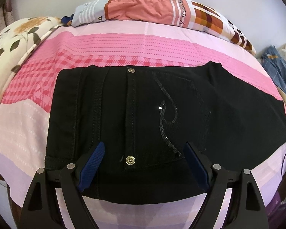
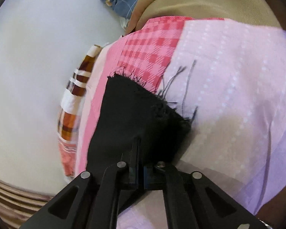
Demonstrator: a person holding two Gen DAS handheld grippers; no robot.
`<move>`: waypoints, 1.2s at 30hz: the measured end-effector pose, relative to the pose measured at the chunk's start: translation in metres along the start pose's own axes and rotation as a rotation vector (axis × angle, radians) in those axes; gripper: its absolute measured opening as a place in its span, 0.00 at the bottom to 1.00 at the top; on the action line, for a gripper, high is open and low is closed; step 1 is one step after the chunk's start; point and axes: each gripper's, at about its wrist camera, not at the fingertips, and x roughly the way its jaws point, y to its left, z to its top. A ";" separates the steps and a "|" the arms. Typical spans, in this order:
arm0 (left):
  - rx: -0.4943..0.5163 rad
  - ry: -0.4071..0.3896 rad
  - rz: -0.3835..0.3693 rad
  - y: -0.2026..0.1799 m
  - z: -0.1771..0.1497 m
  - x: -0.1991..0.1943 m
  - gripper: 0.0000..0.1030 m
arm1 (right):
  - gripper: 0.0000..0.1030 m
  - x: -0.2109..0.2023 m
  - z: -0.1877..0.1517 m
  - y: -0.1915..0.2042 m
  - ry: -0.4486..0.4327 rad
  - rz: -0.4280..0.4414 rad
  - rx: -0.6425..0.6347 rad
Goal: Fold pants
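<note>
Over on the pink patchwork bedsheet, with a striped pillow running along the top of the left wrist view, looking at black pants lying flat across the middle of the frame. Hovering the left gripper right over the waist end at bottom centre, spreading its blue pads wide with the waistband button sitting between them. Not touching or pinching anything there as far as can be told.

Running the long axis left to right in that view: waist at bottom centre, leg trailing off toward the right edge. So dealing with one hand per end, left one nearest the waist and right one out at the leg.

Switching to the right wrist view, seeing the right gripper with its fingers pressed together, apparently nipping the black cloth just behind the frayed hem, loose threads straggling onto the sheet toward the upper right. Guessing the hem is lifting slightly, judging by the shadow under it.

Probably bringing that hem end along the length toward the waist next, so needing the waist end staying put
</note>
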 end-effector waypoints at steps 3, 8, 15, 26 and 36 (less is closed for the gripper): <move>0.004 0.000 0.000 0.000 0.000 0.000 0.82 | 0.01 -0.003 0.003 0.002 -0.005 0.056 -0.022; -0.004 0.002 -0.020 0.004 0.000 -0.001 0.83 | 0.03 -0.030 0.021 -0.027 -0.098 0.101 0.087; -0.022 0.007 -0.030 0.003 0.003 -0.006 0.83 | 0.07 -0.058 0.044 -0.007 -0.174 0.123 -0.008; -0.073 0.019 -0.031 0.004 0.000 -0.011 0.83 | 0.07 0.075 -0.001 0.136 0.286 0.027 -0.642; -0.040 0.023 0.003 0.004 -0.002 -0.013 0.83 | 0.00 0.083 0.073 0.102 0.128 -0.300 -0.589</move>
